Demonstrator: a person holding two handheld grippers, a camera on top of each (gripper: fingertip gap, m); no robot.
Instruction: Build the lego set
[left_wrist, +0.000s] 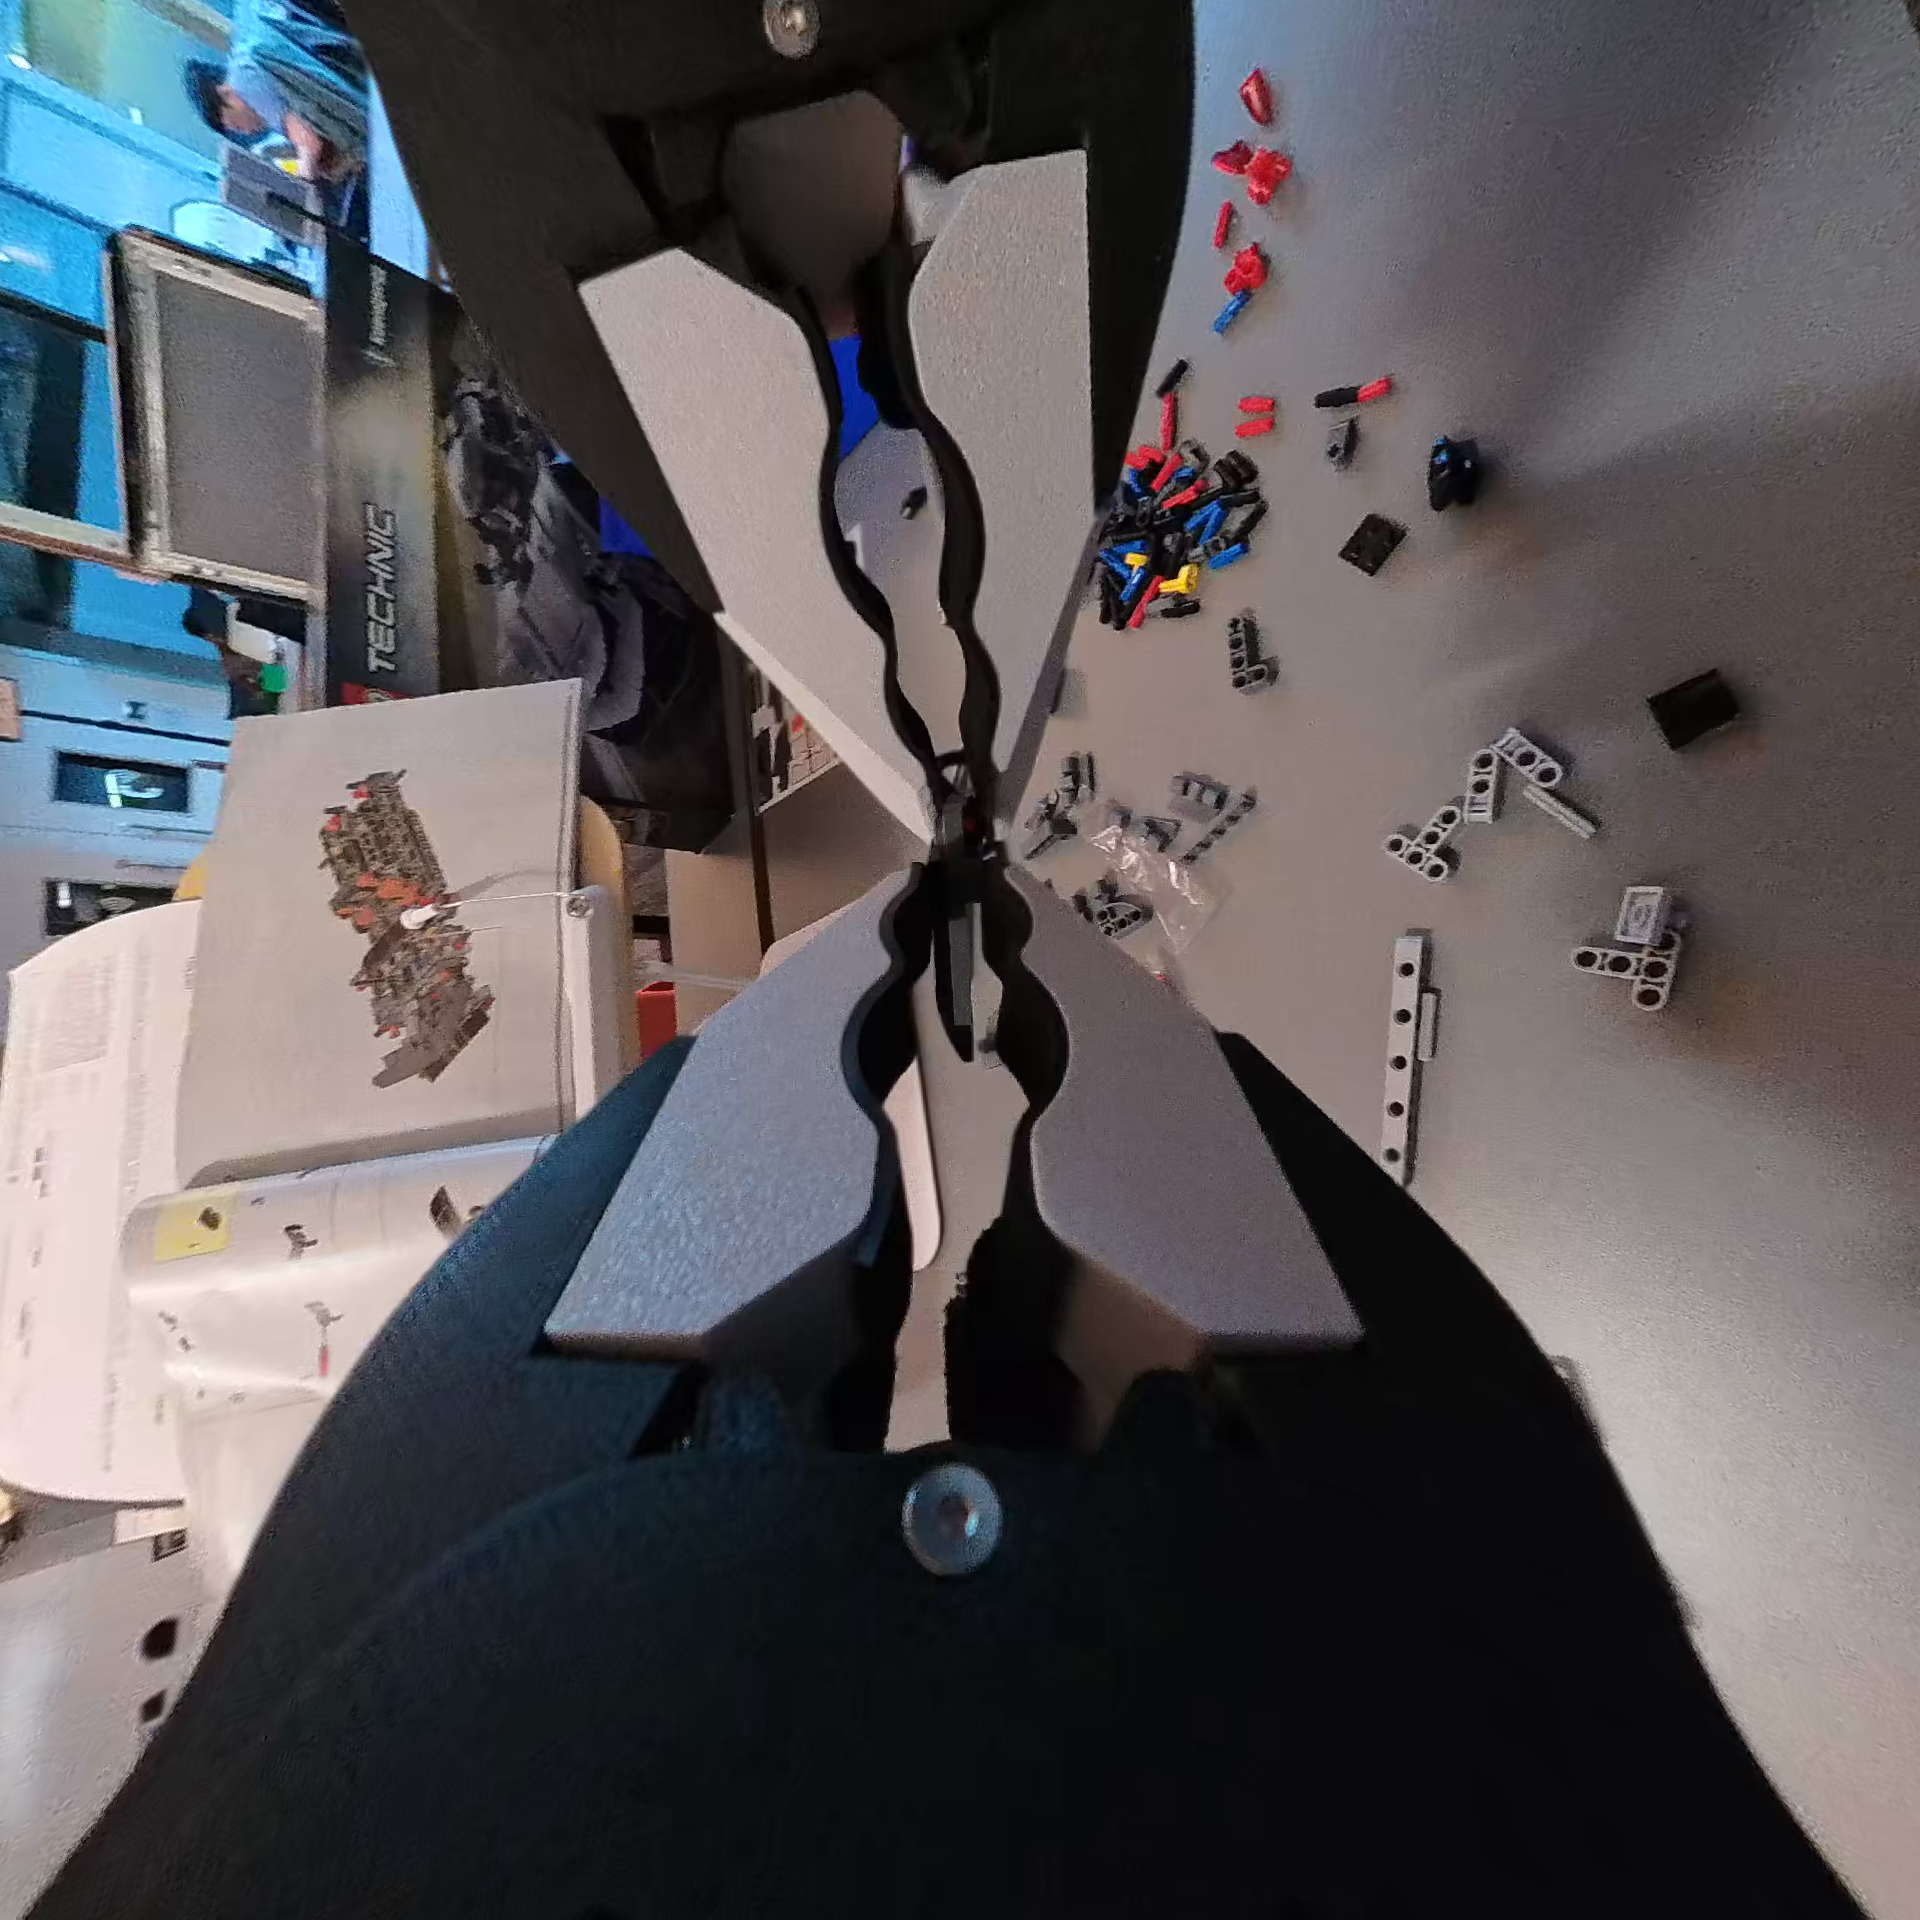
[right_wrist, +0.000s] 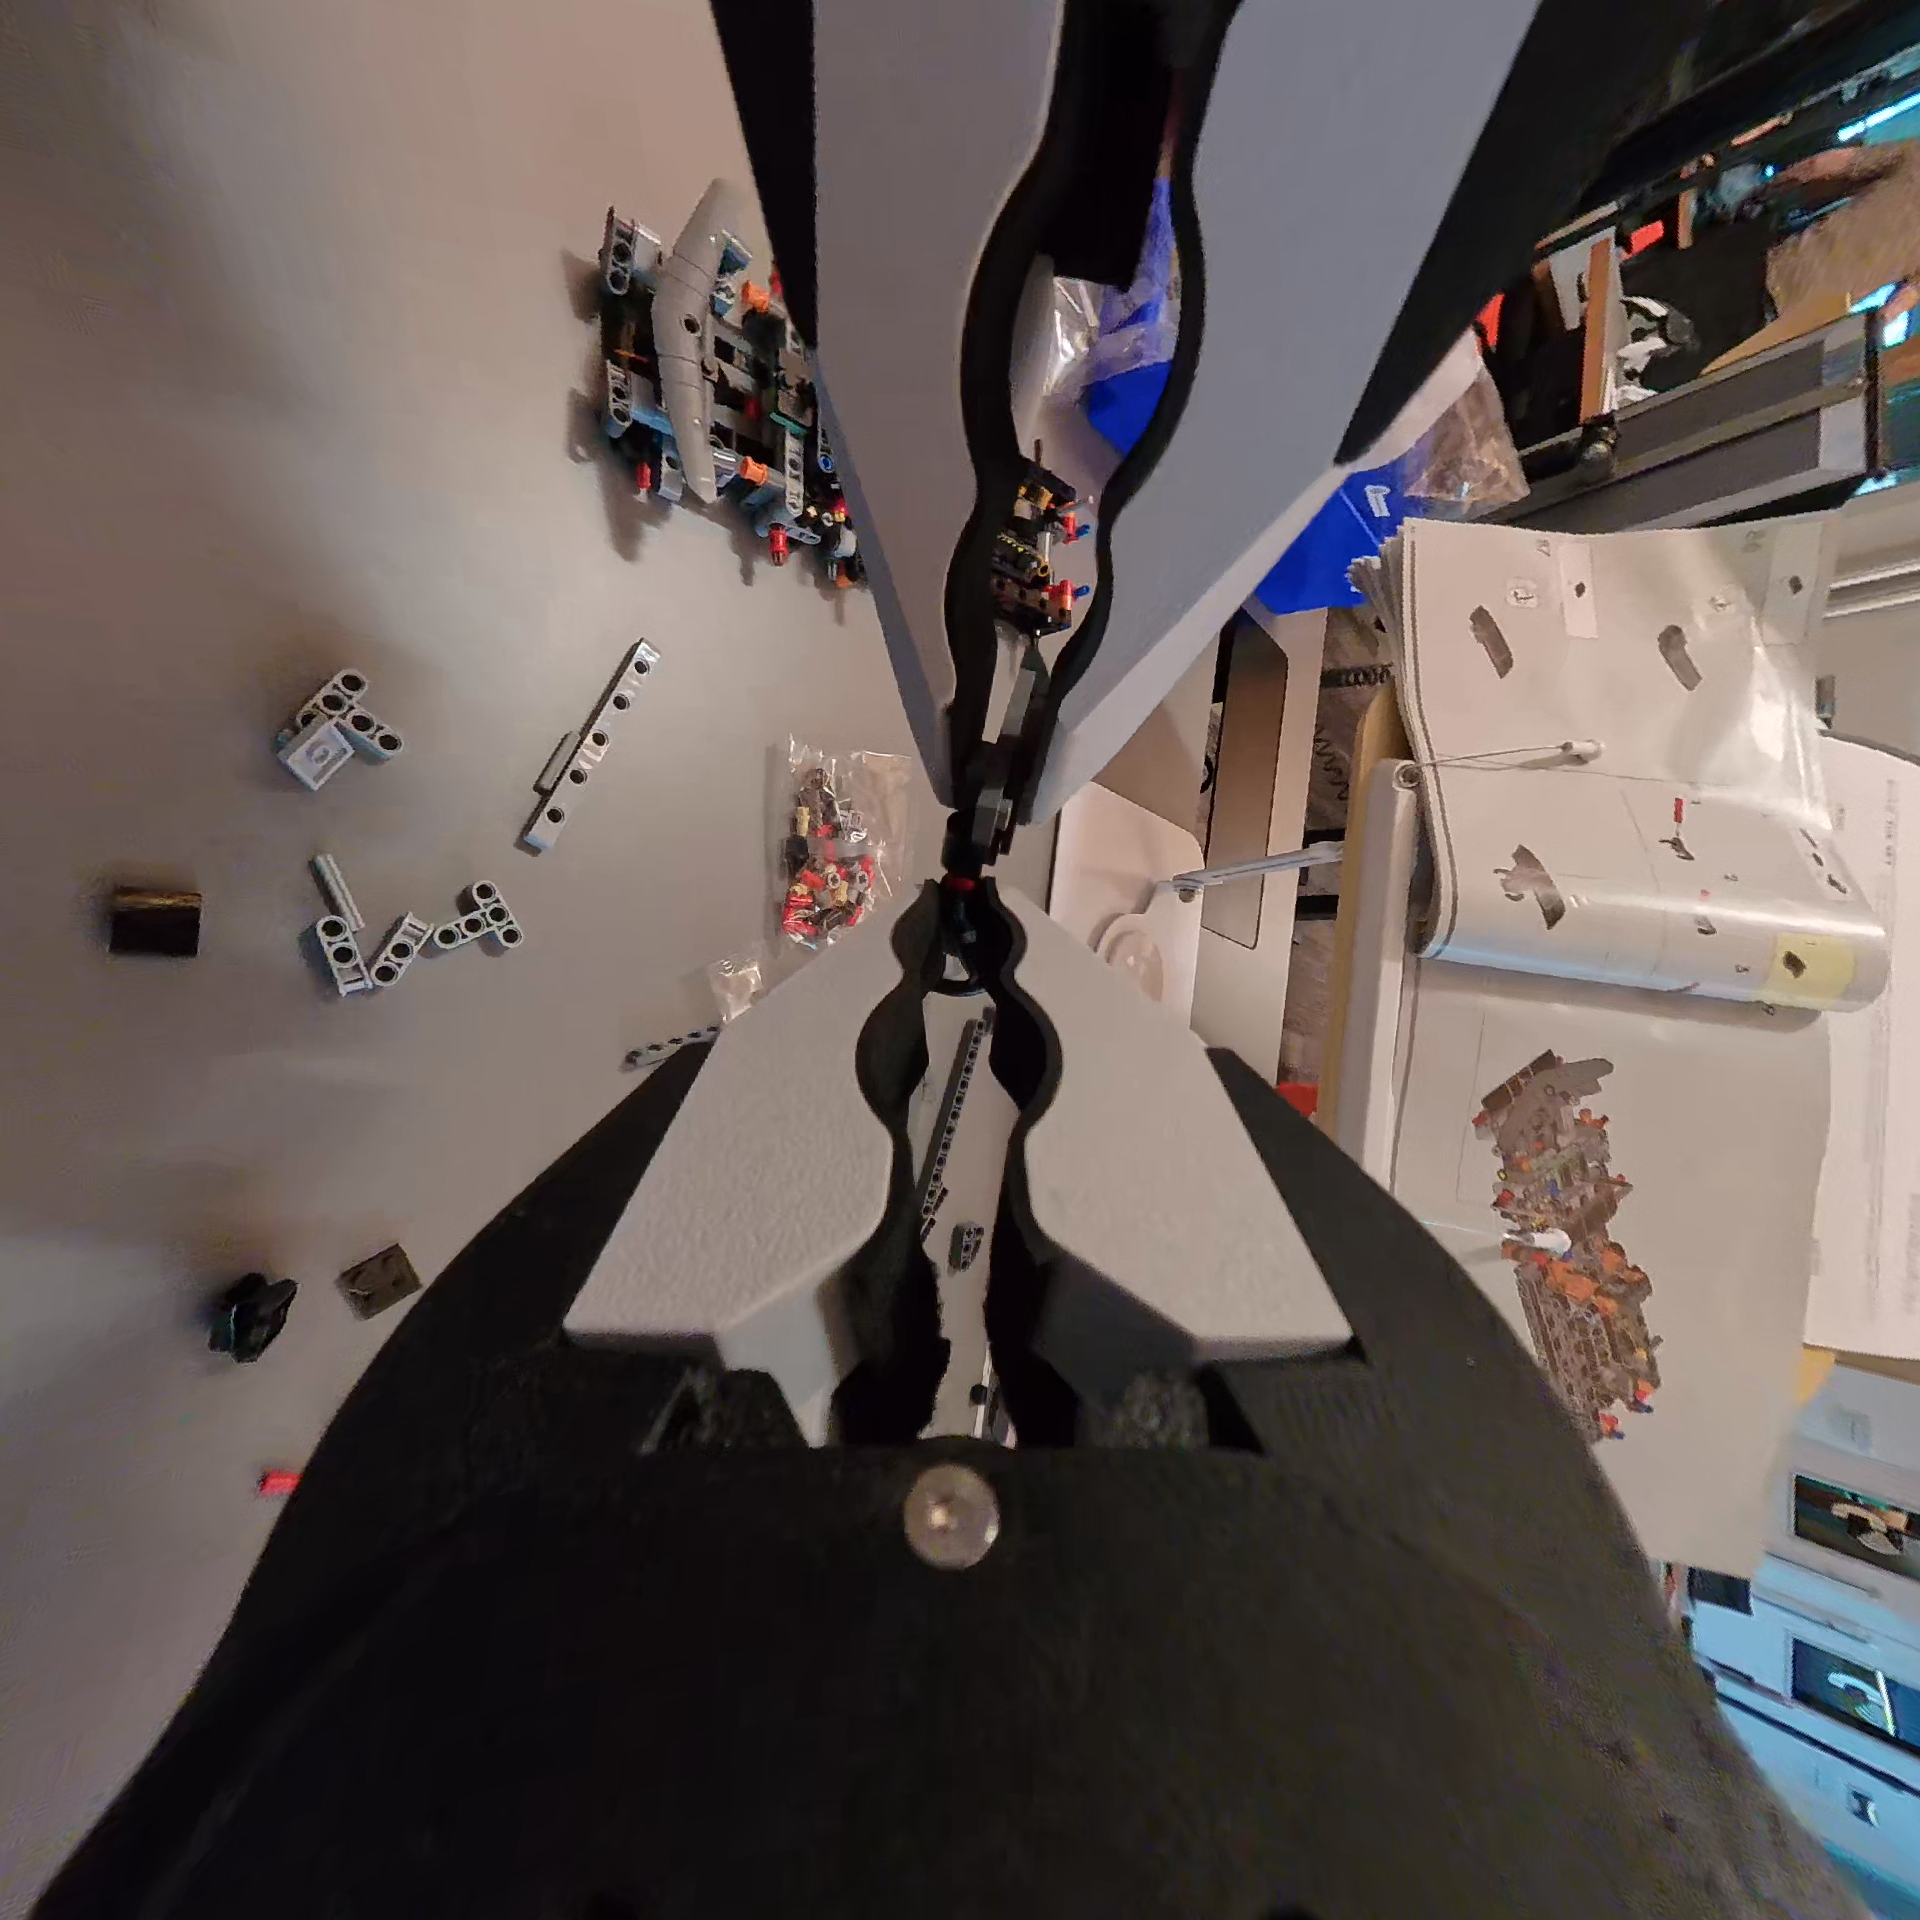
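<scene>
My two grippers meet tip to tip above the grey table (left_wrist: 1621, 1403). My left gripper (left_wrist: 956, 873) is shut on a flat black Lego piece (left_wrist: 958, 966) that runs back between its jaws. My right gripper (left_wrist: 961, 805) comes in from the top of the left wrist view, shut on a small black part. In the right wrist view my right gripper (right_wrist: 956, 896) holds that small black part with a red band (right_wrist: 958, 886) and a ring behind it. The left gripper (right_wrist: 982, 821) faces it with the black piece (right_wrist: 1013, 717). The two parts touch at the tips.
A partly built model (right_wrist: 707, 384) lies on the table, with a bag of small parts (right_wrist: 831, 862) beside it. A pile of red, blue and black pins (left_wrist: 1179, 530), grey beams (left_wrist: 1496, 790) and a long grey beam (left_wrist: 1405, 1049) are scattered. An open instruction booklet (left_wrist: 384, 914) and the set's box (left_wrist: 416, 499) stand at the edge.
</scene>
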